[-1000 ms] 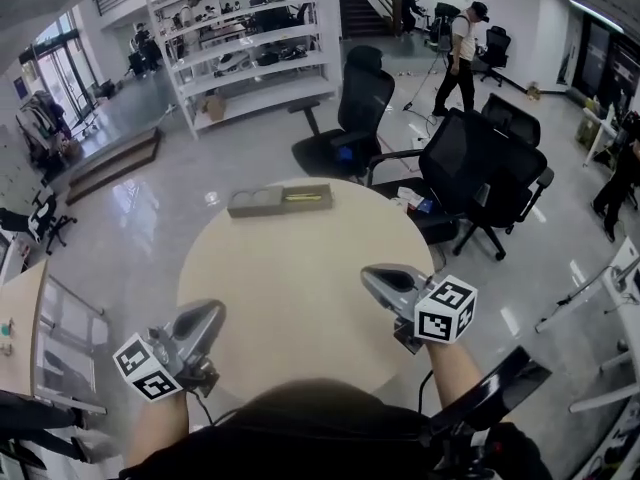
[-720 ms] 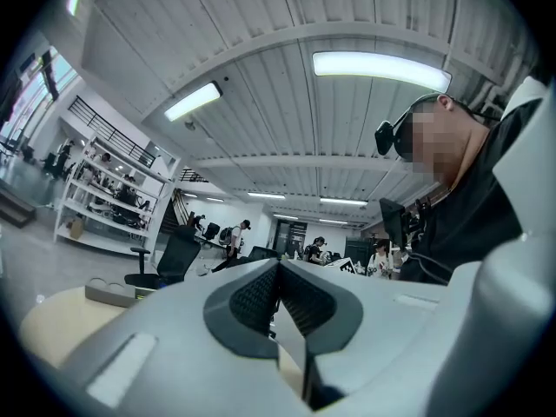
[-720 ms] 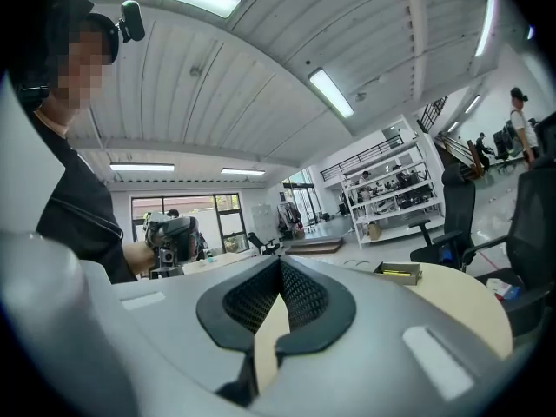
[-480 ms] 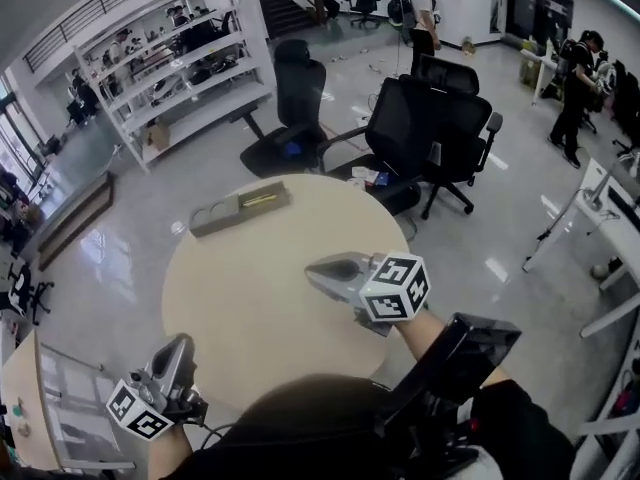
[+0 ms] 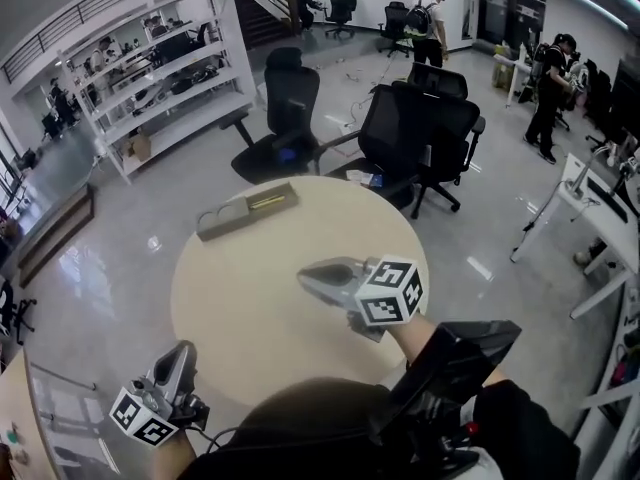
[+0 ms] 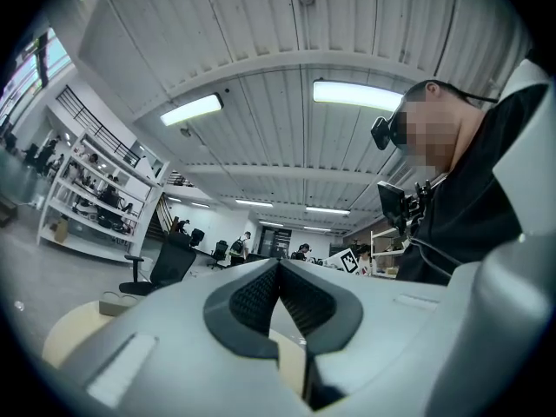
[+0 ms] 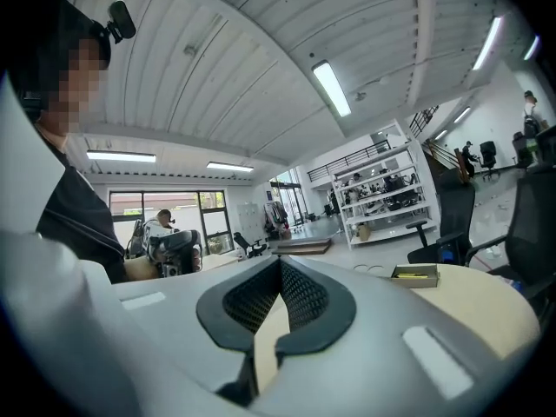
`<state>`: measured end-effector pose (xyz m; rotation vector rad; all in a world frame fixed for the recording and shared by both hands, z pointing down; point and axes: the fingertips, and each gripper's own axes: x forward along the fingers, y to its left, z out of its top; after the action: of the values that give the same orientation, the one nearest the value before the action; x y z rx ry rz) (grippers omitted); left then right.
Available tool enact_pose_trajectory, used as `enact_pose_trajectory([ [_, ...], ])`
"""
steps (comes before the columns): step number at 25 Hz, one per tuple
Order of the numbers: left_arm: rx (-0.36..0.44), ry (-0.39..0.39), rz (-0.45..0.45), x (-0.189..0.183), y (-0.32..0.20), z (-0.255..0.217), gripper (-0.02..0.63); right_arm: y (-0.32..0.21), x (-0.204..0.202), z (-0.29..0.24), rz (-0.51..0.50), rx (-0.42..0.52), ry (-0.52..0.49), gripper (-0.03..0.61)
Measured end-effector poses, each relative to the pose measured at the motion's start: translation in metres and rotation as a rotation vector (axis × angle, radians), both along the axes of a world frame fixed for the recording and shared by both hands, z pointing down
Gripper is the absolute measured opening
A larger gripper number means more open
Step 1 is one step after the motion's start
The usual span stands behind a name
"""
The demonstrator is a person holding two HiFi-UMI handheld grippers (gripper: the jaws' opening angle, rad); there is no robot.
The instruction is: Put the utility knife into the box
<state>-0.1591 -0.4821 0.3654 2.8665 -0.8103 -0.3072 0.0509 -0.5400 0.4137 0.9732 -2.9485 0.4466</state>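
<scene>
Fingers [image 7: 304, 298] pressed together on right gripper [image 5: 303, 274] and left gripper [image 5: 184, 349] alike, box [image 5: 225, 219] holding yellow knife [image 5: 266, 202] well beyond tips, across table [image 5: 250, 308].

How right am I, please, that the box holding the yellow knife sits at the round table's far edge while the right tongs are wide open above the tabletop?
Only one detail is wrong: the right gripper view shows the right tongs shut, not wide open. The box holding the yellow knife does sit at the round table's far edge.
</scene>
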Motion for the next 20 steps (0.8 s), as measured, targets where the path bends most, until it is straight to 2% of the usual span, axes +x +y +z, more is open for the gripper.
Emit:
enact_pose_trajectory([
  [7,-0.001,0.034,0.036,-0.009,-0.013,0.005,-0.002,-0.006,-0.019,-0.004,0.001,-0.022,-0.007,0.014],
  [15,-0.006,0.093,0.002,0.015,-0.017,0.007,-0.002,-0.017,0.011,-0.016,-0.014,-0.015,0.021,0.014],
  [20,0.000,0.086,-0.004,0.029,-0.019,0.008,-0.002,-0.024,0.020,-0.010,-0.016,0.001,0.045,0.012],
])
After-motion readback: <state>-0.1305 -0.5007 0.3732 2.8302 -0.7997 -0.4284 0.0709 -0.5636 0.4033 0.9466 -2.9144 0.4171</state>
